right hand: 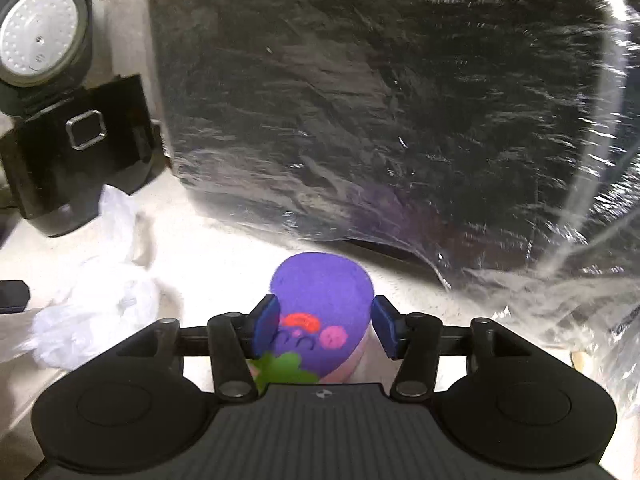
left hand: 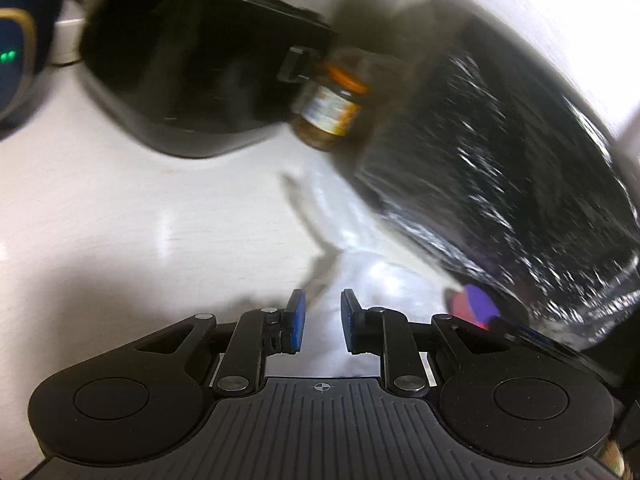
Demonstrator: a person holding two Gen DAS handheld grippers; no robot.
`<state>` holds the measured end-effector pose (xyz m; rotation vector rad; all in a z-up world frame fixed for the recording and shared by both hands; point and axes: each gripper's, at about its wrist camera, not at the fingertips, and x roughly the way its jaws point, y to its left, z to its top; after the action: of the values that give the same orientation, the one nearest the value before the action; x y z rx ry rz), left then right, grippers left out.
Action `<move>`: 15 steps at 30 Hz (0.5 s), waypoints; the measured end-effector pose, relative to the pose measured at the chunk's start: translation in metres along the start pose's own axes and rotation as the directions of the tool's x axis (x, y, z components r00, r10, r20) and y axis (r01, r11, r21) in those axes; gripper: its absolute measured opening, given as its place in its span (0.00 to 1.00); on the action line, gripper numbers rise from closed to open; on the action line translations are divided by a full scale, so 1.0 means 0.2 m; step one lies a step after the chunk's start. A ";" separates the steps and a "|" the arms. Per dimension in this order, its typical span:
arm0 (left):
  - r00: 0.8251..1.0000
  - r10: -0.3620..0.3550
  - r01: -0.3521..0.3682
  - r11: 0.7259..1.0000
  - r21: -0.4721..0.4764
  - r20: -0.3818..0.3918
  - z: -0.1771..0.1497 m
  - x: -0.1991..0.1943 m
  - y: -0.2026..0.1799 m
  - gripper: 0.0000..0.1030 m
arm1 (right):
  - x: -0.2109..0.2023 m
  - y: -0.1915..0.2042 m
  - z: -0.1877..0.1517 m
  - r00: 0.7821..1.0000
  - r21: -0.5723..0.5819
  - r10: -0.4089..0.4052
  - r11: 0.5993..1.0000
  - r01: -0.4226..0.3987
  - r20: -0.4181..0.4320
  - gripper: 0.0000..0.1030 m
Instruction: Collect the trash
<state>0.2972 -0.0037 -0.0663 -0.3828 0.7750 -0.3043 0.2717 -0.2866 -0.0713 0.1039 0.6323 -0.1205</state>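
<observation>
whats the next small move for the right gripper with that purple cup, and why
Probably close the right gripper on the purple cup. The cup sits between the blue pads, but the right pad shows a gap, so the grip looks unsure. The clear plastic bag lies just to the right, a likely place for the cup next.

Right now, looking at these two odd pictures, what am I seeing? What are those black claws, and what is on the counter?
No robot here: a person carries a two-fingered grabber in each hand, each with a camera looking along its fingers. One picture comes from the left gripper, the other from the right gripper. On the white counter stand a black cooker, a jar and a dark box under clear plastic. Crumpled white plastic lies by the left gripper. A purple container sits between the right gripper's jaws; how firmly, I cannot tell.
</observation>
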 end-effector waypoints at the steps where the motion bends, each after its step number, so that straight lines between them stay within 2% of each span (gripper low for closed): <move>1: 1.000 0.013 -0.013 1.000 -0.017 0.010 0.00 -0.03 0.04 0.22 | -0.05 0.02 -0.02 0.999 -0.001 0.009 1.000 -0.009 0.035 0.64; 3: 0.999 0.042 -0.041 0.998 -0.050 0.027 0.00 -0.09 0.11 0.22 | -0.14 0.05 -0.04 0.995 -0.002 0.043 0.999 -0.043 0.089 0.69; 5: 0.997 0.065 -0.062 0.995 -0.073 0.047 0.00 -0.16 0.17 0.22 | -0.17 0.10 -0.04 0.986 -0.008 0.119 0.993 -0.119 0.114 0.72; 7: 0.995 0.083 -0.077 0.992 -0.099 0.058 -0.02 -0.22 0.23 0.22 | -0.14 0.18 0.00 0.975 -0.025 0.203 0.979 -0.202 0.086 0.74; 11: 0.995 0.074 -0.065 0.989 -0.129 0.062 -0.05 -0.31 0.31 0.22 | 0.02 0.33 0.04 0.966 0.013 0.260 0.966 -0.260 -0.011 0.74; 12: 0.995 0.069 -0.061 0.990 -0.124 0.066 -0.05 -0.33 0.32 0.22 | 0.08 0.37 0.05 0.962 0.034 0.266 0.964 -0.264 -0.058 0.70; 13: 0.995 0.064 -0.056 0.992 -0.116 0.071 -0.06 -0.35 0.32 0.22 | 0.12 0.40 0.04 0.954 0.053 0.282 0.959 -0.278 -0.099 0.52; 14: 0.995 0.060 -0.052 0.993 -0.106 0.074 -0.06 -0.37 0.33 0.22 | 0.15 0.44 0.04 0.938 0.071 0.321 0.947 -0.314 -0.134 0.41; 15: 0.995 0.055 -0.048 0.994 -0.096 0.079 -0.06 -0.39 0.33 0.22 | 0.15 0.49 0.02 0.916 0.078 0.369 0.929 -0.361 -0.158 0.34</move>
<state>0.2450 0.0834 -0.0553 -0.4608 0.7199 -0.2030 0.3119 -0.1923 -0.0791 0.2794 0.7707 0.2385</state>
